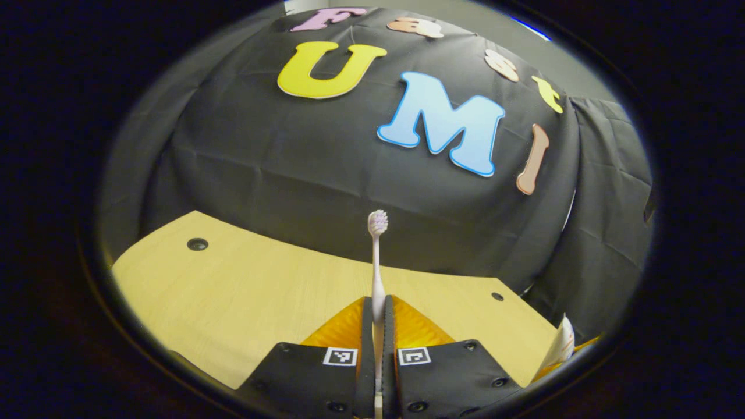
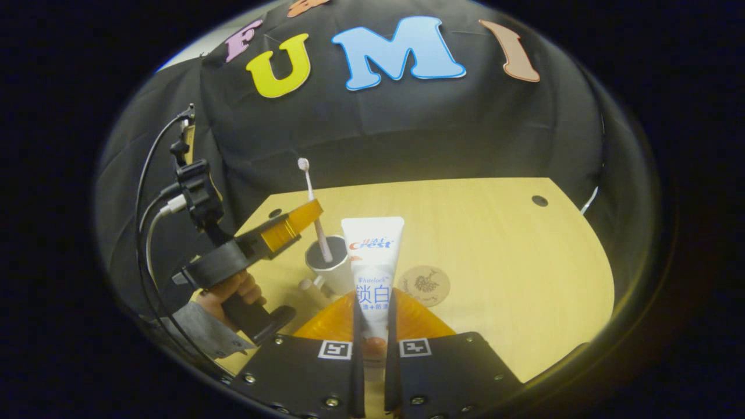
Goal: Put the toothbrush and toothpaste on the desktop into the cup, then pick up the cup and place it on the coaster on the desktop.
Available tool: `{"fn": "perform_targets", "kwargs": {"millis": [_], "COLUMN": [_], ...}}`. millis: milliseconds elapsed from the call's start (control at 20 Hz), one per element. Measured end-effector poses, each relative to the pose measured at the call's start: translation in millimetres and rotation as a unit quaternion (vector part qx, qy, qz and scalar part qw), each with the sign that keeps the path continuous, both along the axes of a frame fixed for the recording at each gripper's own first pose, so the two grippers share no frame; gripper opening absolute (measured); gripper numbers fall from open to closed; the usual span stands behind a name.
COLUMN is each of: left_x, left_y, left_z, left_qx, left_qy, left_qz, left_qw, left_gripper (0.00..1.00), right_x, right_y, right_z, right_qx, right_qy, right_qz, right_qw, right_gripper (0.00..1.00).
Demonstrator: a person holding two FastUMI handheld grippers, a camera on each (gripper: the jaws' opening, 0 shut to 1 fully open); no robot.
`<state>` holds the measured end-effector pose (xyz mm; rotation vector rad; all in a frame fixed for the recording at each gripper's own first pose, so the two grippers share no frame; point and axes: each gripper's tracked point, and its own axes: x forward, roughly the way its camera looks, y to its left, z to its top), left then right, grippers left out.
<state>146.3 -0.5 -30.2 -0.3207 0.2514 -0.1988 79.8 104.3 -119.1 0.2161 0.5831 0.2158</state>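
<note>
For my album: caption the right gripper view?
Right gripper holds toothpaste while left gripper lowers toothbrush into cup.

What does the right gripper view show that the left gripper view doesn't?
Right gripper view: the cup, the coaster beside it, and the right gripper shut on the toothpaste. It also catches the left gripper from outside, with the hand holding it, toothbrush lower end in the cup.

Left gripper view: a close look along its own fingers, shut on the toothbrush, bristles up.

Both: the toothbrush, the desktop and the black cloth wall.
</note>
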Motion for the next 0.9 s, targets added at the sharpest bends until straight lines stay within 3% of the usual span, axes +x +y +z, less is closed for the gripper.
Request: {"fn": "perform_targets", "kwargs": {"millis": [50, 300, 450, 550, 650, 750, 900], "left_x": [-1, -13, -18, -23, -31, -37, -51], "left_y": [-4, -10, -6, -3, 4, 12, 30], "left_z": [-4, -16, -10, -10, -7, -4, 4], "left_qx": [0.001, -0.006, -0.016, -0.021, -0.03, -0.036, -0.035], "left_qy": [0.006, 0.027, 0.025, 0.03, 0.032, 0.032, 0.032], "left_qz": [-0.006, -0.013, -0.015, -0.013, -0.003, 0.009, 0.026], "left_qw": [1.0, 1.0, 0.999, 0.999, 0.999, 0.999, 0.999], "left_gripper": [0.12, 0.16, 0.33, 0.33, 0.75, 0.82, 0.82], "right_x": [3, 12, 15, 17, 20, 28, 43], "right_y": [0, 7, 13, 19, 23, 29, 38], "right_z": [3, 10, 13, 15, 17, 21, 28], "right_qx": [-0.003, -0.01, -0.01, -0.01, -0.01, -0.008, -0.004], "right_qy": [-0.005, -0.015, -0.02, -0.024, -0.031, -0.039, -0.057], "right_qz": [0.0, 0.008, 0.014, 0.02, 0.026, 0.031, 0.037], "right_qw": [1.0, 1.0, 1.0, 0.999, 0.999, 0.999, 0.998], "right_gripper": [0.15, 0.15, 0.15, 0.15, 0.15, 0.15, 0.15]}}
